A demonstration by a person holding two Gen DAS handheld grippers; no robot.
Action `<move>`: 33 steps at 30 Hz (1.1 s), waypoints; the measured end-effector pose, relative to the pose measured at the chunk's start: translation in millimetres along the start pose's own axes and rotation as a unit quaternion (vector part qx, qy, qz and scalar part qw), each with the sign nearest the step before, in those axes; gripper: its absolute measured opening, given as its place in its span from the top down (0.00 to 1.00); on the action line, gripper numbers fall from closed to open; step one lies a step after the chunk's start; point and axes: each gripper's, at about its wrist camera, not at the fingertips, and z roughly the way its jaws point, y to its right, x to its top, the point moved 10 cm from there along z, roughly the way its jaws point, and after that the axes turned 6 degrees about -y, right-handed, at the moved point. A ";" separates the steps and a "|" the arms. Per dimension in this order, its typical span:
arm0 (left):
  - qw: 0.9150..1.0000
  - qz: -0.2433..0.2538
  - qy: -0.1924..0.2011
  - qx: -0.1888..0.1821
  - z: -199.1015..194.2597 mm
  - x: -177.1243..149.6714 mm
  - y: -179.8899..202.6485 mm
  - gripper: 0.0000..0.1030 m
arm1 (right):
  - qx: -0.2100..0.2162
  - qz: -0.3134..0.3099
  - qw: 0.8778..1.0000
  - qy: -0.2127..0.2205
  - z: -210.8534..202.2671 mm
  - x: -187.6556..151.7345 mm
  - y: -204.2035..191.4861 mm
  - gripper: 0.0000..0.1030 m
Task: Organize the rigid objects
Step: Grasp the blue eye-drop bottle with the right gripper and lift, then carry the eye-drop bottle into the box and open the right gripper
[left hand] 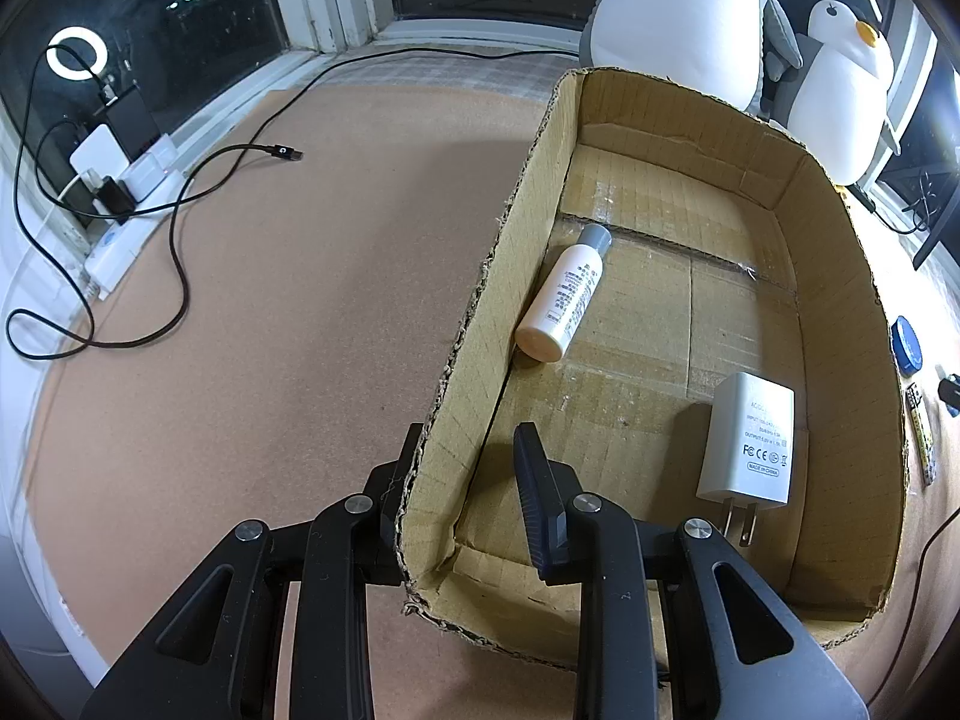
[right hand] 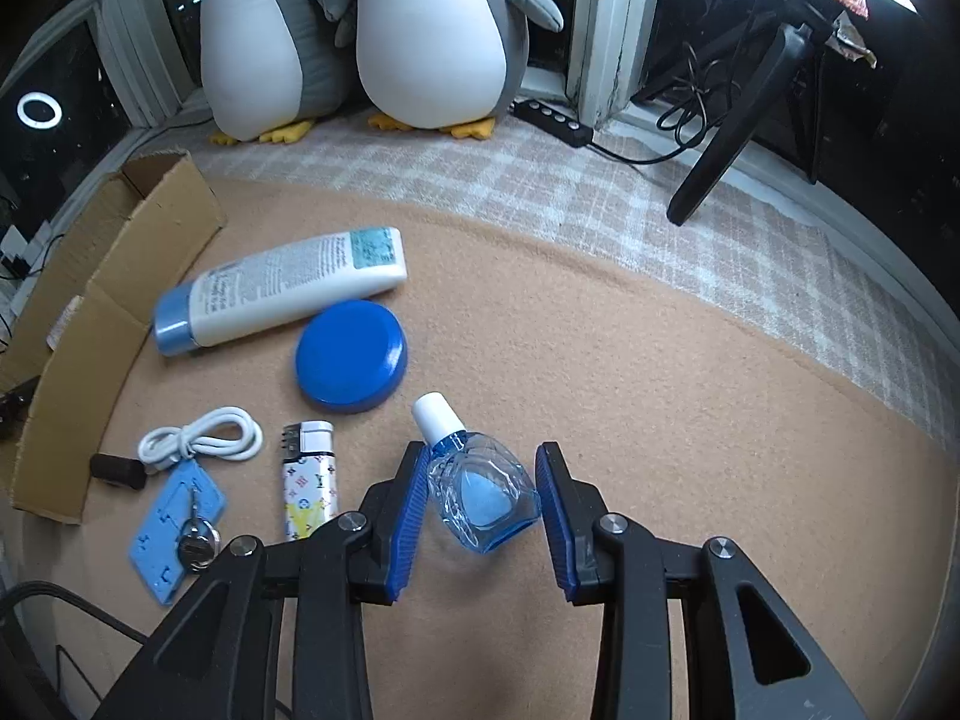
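In the left wrist view, a cardboard box (left hand: 840, 276) holds a small white bottle (left hand: 564, 294) with a grey cap and a white charger plug (left hand: 750, 444). My left gripper (left hand: 468, 450) is open and straddles the box's left wall, one finger outside and one inside. In the right wrist view, my right gripper (right hand: 483, 474) is open around a small blue eye-drop bottle (right hand: 480, 489) with a white cap, lying on the tan mat. A white lotion bottle (right hand: 282, 288), a blue round lid (right hand: 351, 354), a patterned lighter (right hand: 306, 474), a white cable (right hand: 201, 438) and a blue card with keys (right hand: 177, 522) lie to its left.
The cardboard box (right hand: 102, 300) stands at the left in the right wrist view. Two plush penguins (right hand: 360, 30) sit at the back by the window. A black cable (left hand: 180, 252) and a power strip (left hand: 120, 228) lie left of the box. A black stand leg (right hand: 732, 132) is at the back right.
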 end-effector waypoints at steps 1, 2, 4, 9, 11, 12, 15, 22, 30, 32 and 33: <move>1.000 0.000 0.000 0.000 0.0 0.0 0.0 0.74 | 0.001 0.000 1.000 0.003 -3.1 0.4 -1.7 0.68; 1.000 0.000 0.000 0.000 0.0 0.1 0.0 0.74 | 0.003 -0.001 1.000 0.005 -6.6 0.8 -4.2 0.68; 1.000 0.000 0.000 0.000 0.0 0.0 0.0 0.74 | 0.006 -0.003 1.000 0.010 -13.4 2.2 -9.5 0.68; 1.000 -0.001 0.000 -0.001 -0.1 0.0 0.1 0.74 | 0.016 -0.014 0.999 0.029 -32.6 11.7 -28.6 0.68; 1.000 -0.001 0.000 -0.002 -0.2 0.1 0.3 0.74 | 0.021 -0.021 0.999 0.038 -40.8 16.9 -39.1 0.68; 1.000 -0.002 0.000 -0.002 0.0 0.0 -0.2 0.74 | 0.025 -0.024 0.998 0.043 -45.1 19.9 -45.3 0.68; 1.000 -0.003 0.000 -0.004 0.4 0.4 -0.4 0.74 | 0.038 -0.033 0.997 0.054 -55.5 27.5 -64.1 0.68; 1.000 -0.004 0.002 -0.009 1.2 0.4 -1.2 0.74 | 0.066 -0.068 0.993 0.074 -71.3 44.6 -116.5 0.68; 1.000 -0.005 0.003 -0.015 1.8 0.3 -1.4 0.74 | 0.095 -0.102 0.987 0.077 -71.6 58.0 -176.2 0.68; 1.000 -0.006 0.003 -0.017 1.8 0.2 -1.7 0.74 | 0.099 -0.111 0.986 0.075 -69.8 58.6 -189.7 0.68; 1.000 -0.006 0.004 -0.018 1.7 0.2 -1.9 0.74 | 0.102 -0.114 0.985 0.074 -68.9 58.5 -196.9 0.68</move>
